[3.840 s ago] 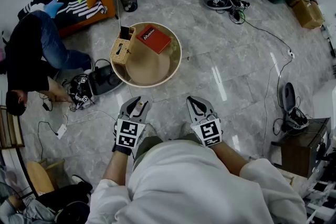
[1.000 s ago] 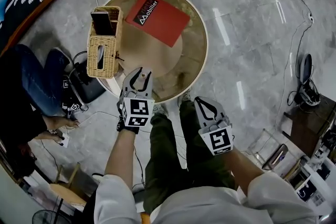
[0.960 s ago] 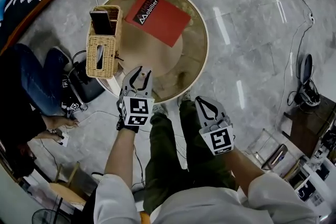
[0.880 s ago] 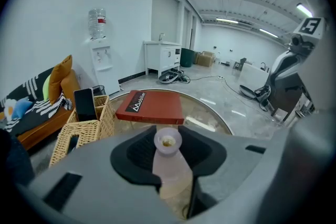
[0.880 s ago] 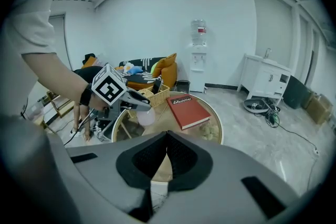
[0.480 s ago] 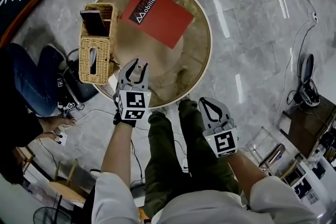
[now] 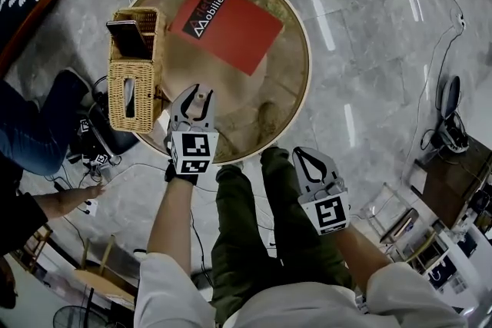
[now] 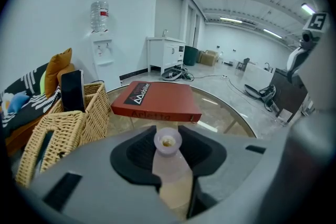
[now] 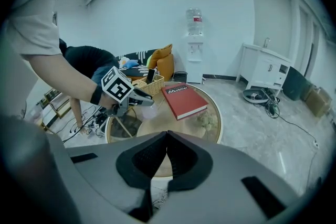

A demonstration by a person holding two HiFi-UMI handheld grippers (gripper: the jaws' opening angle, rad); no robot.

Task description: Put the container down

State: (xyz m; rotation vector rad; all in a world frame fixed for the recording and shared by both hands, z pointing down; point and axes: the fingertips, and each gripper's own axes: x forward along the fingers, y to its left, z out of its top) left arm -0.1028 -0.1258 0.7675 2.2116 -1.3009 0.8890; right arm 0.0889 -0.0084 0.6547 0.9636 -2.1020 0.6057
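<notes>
We have the left gripper (image 7: 195, 94) clamped on the small clear container (image 8: 167, 142), which sits roughly upright over the near edge of the round table (image 7: 308, 50). The tabletop is straight below it. The right gripper (image 7: 306, 157) is closed, empty and off the table.

One round table (image 7: 290, 100); one red book (image 7: 231, 25); one wicker basket (image 7: 129, 96); one phone (image 7: 127, 39); one small container (image 8: 167, 142); one water dispenser (image 8: 101, 47).

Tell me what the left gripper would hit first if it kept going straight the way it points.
Probably the red book, flat on the table, dead ahead of the left gripper and the container it holds. Height is unclear, so it may pass over.
</notes>
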